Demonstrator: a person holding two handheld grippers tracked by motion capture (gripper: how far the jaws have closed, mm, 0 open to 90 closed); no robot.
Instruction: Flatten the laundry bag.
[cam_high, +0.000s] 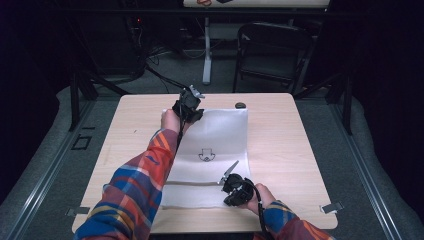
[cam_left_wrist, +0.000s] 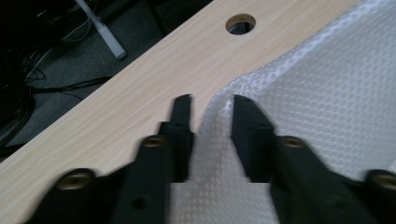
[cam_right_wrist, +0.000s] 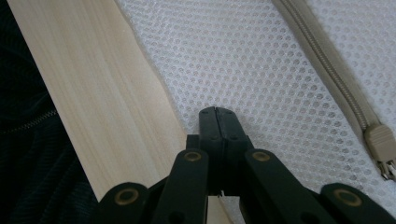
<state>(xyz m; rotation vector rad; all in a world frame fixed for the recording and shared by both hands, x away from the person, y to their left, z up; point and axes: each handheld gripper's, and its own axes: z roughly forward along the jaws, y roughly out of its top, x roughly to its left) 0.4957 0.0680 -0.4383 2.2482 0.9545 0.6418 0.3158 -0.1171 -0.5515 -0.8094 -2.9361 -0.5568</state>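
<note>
Across the middle of the bench (cam_high: 280, 145) the white mesh zip bag (cam_high: 220, 135) lies flat, its long axis running from me to the far edge. My left gripper (cam_left_wrist: 212, 105) sits at its far left corner, jaws apart, straddling the raised corner fabric without pressing it. My right gripper (cam_right_wrist: 218, 114) holds the near end with jaws together, seemingly pinching mesh near the bag's side edge, with the zip pull (cam_right_wrist: 382, 144) just off to one side. Left is nearer that far corner, so closing there looks next.
</note>
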